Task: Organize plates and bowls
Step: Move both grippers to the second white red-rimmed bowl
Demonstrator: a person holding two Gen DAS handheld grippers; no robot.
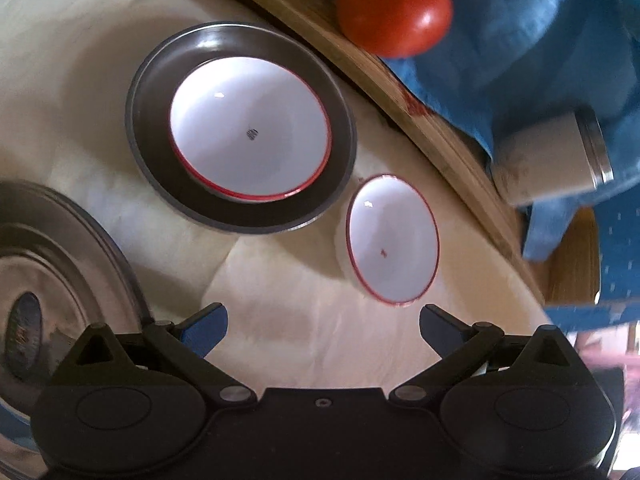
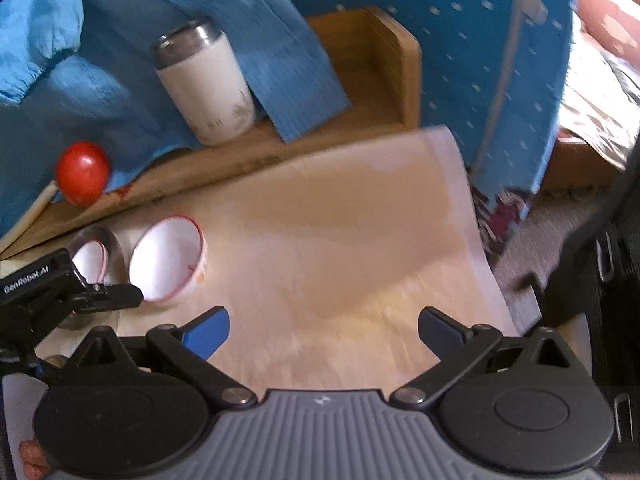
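1. Left wrist view: the left gripper (image 1: pixel 323 322) hangs above a pale, paper-covered surface (image 1: pixel 280 340) with its blue-padded fingers spread wide and nothing between them.
2. At 11 o'clock from the gripper sits a dark metal plate (image 1: pixel 152 136) with a white red-rimmed bowl (image 1: pixel 250 130) nested inside it.
3. At 1 o'clock, just beside that plate's rim, a second white red-rimmed bowl (image 1: pixel 394 240) stands alone on the surface, close ahead of the open fingers.
4. At 9 o'clock, part of a larger steel plate (image 1: pixel 60 248) shows at the frame edge.
5. Beyond the surface's wooden edge lie a red ball (image 1: pixel 394 8), a white tumbler (image 1: pixel 552 160) and blue cloth (image 1: pixel 520 40).
6. Right wrist view: the right gripper (image 2: pixel 323 322) is also opened wide and empty, over a bare stretch of the paper.
7. At 10 o'clock from it are the lone bowl (image 2: pixel 166 260) and, further left, the plate with its bowl (image 2: pixel 90 258), partly hidden behind the left gripper's black arm (image 2: pixel 80 292).
8. The tumbler (image 2: pixel 208 88) stands at 11 o'clock, the red ball (image 2: pixel 82 172) further left.
9. Progress, as a judgement: one bowl is already stacked on a plate; the loose bowl and the large steel plate are not yet gathered, so the task looks roughly midway. The left gripper seems best placed to take the loose bowl.
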